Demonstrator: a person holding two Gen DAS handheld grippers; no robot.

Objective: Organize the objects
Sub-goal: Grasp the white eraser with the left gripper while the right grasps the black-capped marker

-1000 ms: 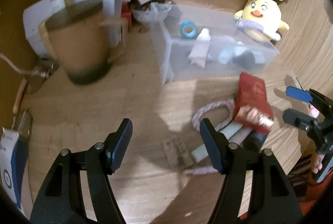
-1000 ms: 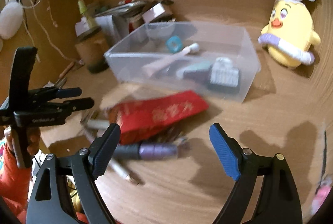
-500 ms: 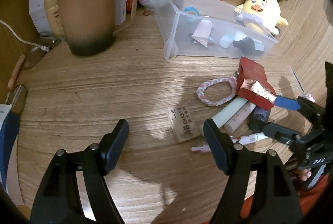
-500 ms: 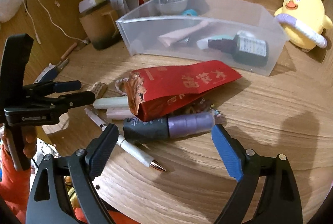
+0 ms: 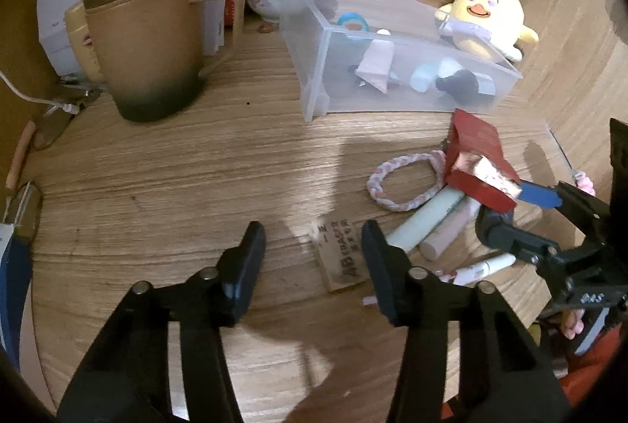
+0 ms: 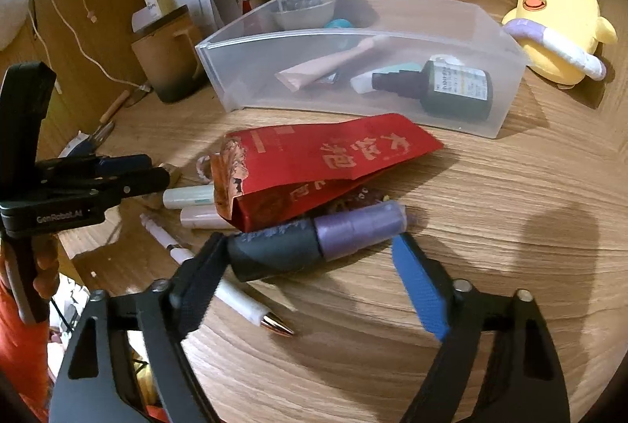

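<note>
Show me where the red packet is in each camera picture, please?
Left wrist view: the red packet sits at the right, just below the clear plastic bin, seen end-on, its torn foil end toward the camera.
Right wrist view: the red packet lies in the middle, stretched sideways in front of the bin.
Shared landmark: the yellow bunny-eared chick toy beside the bin.

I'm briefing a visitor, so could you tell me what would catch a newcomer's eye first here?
Probably the yellow chick plush with rabbit ears, standing behind the clear plastic bin's right end. Next, the red packet lying across the clutter in front of the bin, with the right claw open around a black-and-purple tube.
</note>
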